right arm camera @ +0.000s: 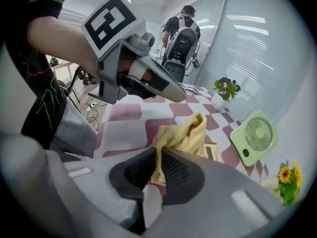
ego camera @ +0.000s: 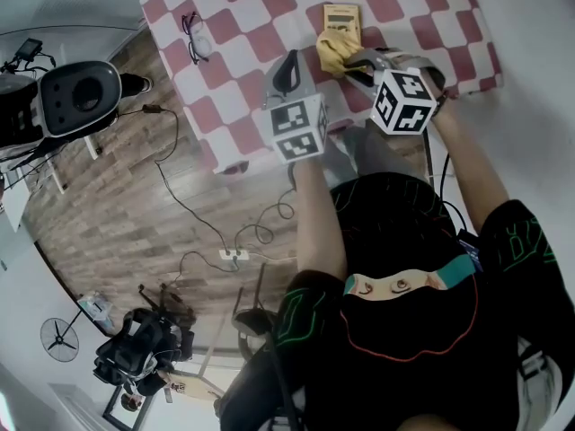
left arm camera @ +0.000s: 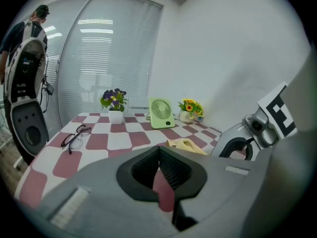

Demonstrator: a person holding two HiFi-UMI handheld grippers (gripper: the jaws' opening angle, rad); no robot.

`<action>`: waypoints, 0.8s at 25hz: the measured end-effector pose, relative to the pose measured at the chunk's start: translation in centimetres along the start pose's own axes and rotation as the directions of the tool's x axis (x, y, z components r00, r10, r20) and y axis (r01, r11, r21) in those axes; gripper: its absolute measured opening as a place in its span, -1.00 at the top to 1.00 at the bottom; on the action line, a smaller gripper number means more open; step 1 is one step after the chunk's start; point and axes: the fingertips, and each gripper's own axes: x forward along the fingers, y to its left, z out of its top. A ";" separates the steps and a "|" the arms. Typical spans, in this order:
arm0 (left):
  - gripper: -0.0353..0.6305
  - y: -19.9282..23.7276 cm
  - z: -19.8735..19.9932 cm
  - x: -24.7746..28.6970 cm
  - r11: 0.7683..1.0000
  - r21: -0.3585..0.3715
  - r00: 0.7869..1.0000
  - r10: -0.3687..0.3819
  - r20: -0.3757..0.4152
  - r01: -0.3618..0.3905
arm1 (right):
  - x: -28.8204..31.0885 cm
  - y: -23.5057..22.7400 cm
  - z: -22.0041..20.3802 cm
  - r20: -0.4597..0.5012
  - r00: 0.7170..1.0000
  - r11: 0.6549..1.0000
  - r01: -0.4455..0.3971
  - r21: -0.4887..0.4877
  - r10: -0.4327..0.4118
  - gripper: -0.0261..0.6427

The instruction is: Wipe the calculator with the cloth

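Observation:
A yellow cloth [ego camera: 331,52] lies bunched on the checked table, just in front of the tan calculator [ego camera: 341,16]. My right gripper [ego camera: 352,64] is shut on the cloth's near edge. In the right gripper view the cloth [right arm camera: 184,133] rises from between the jaws and hides most of the calculator [right arm camera: 214,152]. My left gripper [ego camera: 287,72] hovers to the left of the cloth, shut with nothing in it. In the left gripper view the cloth [left arm camera: 186,144] shows just past the jaws, and the right gripper [left arm camera: 247,133] is at the right.
Spectacles [ego camera: 195,39] lie on the table's left part. At the far side stand a green fan [left arm camera: 161,113] and two flower pots [left arm camera: 115,103] [left arm camera: 190,110]. A person with a backpack [right arm camera: 181,33] stands beyond the table. Cables cross the wooden floor [ego camera: 135,205].

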 end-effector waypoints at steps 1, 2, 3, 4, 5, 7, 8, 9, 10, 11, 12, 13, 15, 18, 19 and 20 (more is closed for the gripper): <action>0.86 0.0 0.1 -0.2 1.000 0.000 1.000 0.005 0.006 -0.005 | -0.1 0.4 0.1 0.002 1.000 1.000 -0.006 0.003 0.006 0.81; 0.86 0.1 0.2 -0.4 1.000 -0.001 1.000 0.010 0.013 -0.010 | -0.1 0.7 0.1 0.003 1.000 1.000 -0.015 0.007 0.015 0.81; 0.86 0.1 0.3 -0.5 1.000 -0.001 1.000 0.015 0.023 -0.015 | -0.2 1.1 0.2 0.002 1.000 1.000 -0.027 0.010 0.027 0.81; 0.86 0.1 0.5 -0.6 1.000 -0.001 0.999 0.022 0.031 -0.022 | -0.3 1.6 0.3 0.000 0.999 0.999 -0.042 0.009 0.042 0.81; 0.86 0.2 0.7 -0.7 1.000 -0.004 0.999 0.028 0.039 -0.027 | -0.4 2.0 0.3 -0.002 0.998 0.998 -0.058 0.008 0.058 0.81; 0.86 0.2 1.0 -0.7 0.999 -0.014 0.998 0.038 0.054 -0.037 | -0.7 2.8 0.5 0.007 0.996 0.995 -0.095 0.016 0.094 0.81; 0.86 0.2 1.1 -0.7 0.999 -0.019 0.997 0.042 0.063 -0.041 | -0.9 3.1 0.7 0.019 0.993 0.993 -0.113 0.028 0.112 0.81; 0.86 0.2 1.3 -0.5 0.999 -0.023 0.996 0.045 0.071 -0.044 | -1.2 3.4 0.8 0.033 0.991 0.991 -0.128 0.042 0.126 0.81; 0.86 0.1 1.6 -0.4 0.999 -0.027 0.996 0.047 0.080 -0.045 | -1.6 3.4 0.9 0.044 0.990 0.989 -0.137 0.054 0.135 0.81; 0.86 0.0 2.0 -0.3 0.999 -0.030 0.995 0.047 0.091 -0.044 | -2.0 3.3 1.0 0.051 0.989 0.988 -0.141 0.063 0.138 0.81; 0.86 -0.1 2.5 -0.3 0.999 -0.031 0.994 0.045 0.103 -0.042 | -2.5 3.2 1.2 0.057 0.989 0.987 -0.143 0.069 0.139 0.81; 0.86 -0.1 3.1 -0.2 0.999 -0.030 0.993 0.043 0.114 -0.040 | -3.1 2.9 1.4 0.069 0.988 0.986 -0.144 0.078 0.139 0.81; 0.86 -0.1 4.0 -0.1 0.999 -0.031 0.990 0.044 0.131 -0.040 | -4.2 1.8 2.1 0.114 0.985 0.984 -0.140 0.112 0.127 0.81; 0.86 -0.1 5.5 0.2 0.999 -0.023 0.987 0.044 0.154 -0.041 | -5.8 -1.1 2.9 0.195 0.980 0.979 -0.087 0.187 0.050 0.81; 0.86 -0.3 6.0 0.3 0.999 -0.018 0.986 0.041 0.161 -0.038 | -6.4 -2.3 3.0 0.216 0.976 0.974 -0.060 0.217 0.012 0.81; 0.86 -0.6 6.5 0.4 0.999 -0.013 0.985 0.036 0.169 -0.034 | -7.1 -3.6 3.0 0.236 0.971 0.967 -0.032 0.253 -0.029 0.81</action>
